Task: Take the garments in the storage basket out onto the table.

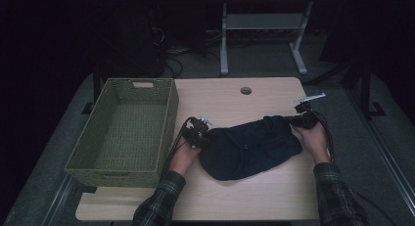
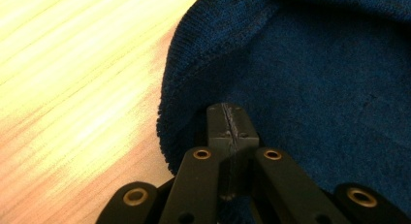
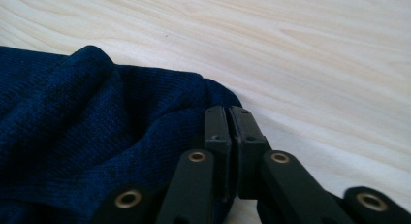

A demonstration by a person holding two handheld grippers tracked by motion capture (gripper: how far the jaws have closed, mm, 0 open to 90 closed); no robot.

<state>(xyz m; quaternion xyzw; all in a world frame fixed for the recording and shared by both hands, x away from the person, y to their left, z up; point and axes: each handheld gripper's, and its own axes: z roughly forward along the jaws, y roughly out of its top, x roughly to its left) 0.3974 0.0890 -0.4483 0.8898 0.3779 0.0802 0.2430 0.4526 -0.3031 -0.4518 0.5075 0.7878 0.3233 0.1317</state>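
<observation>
A dark blue knitted garment (image 1: 249, 147) lies bunched on the wooden table (image 1: 220, 101). At its left end, my left gripper (image 1: 206, 137) is shut, its jaws pressed together on a thin fold of the fabric. The left gripper view shows those jaws (image 2: 228, 112) meeting over the garment (image 2: 315, 88) just inside its stitched hem. My right gripper (image 1: 293, 121) is at the garment's right end. In the right gripper view its jaws (image 3: 229, 113) stand together on the edge of the garment (image 3: 72, 136), and bare wood lies beyond.
A green woven basket (image 1: 169, 123) stands on the left part of the table, close beside my left hand. A round cable hole (image 1: 245, 90) sits near the table's far edge. A desk frame (image 1: 224, 45) and cables stand on the floor behind.
</observation>
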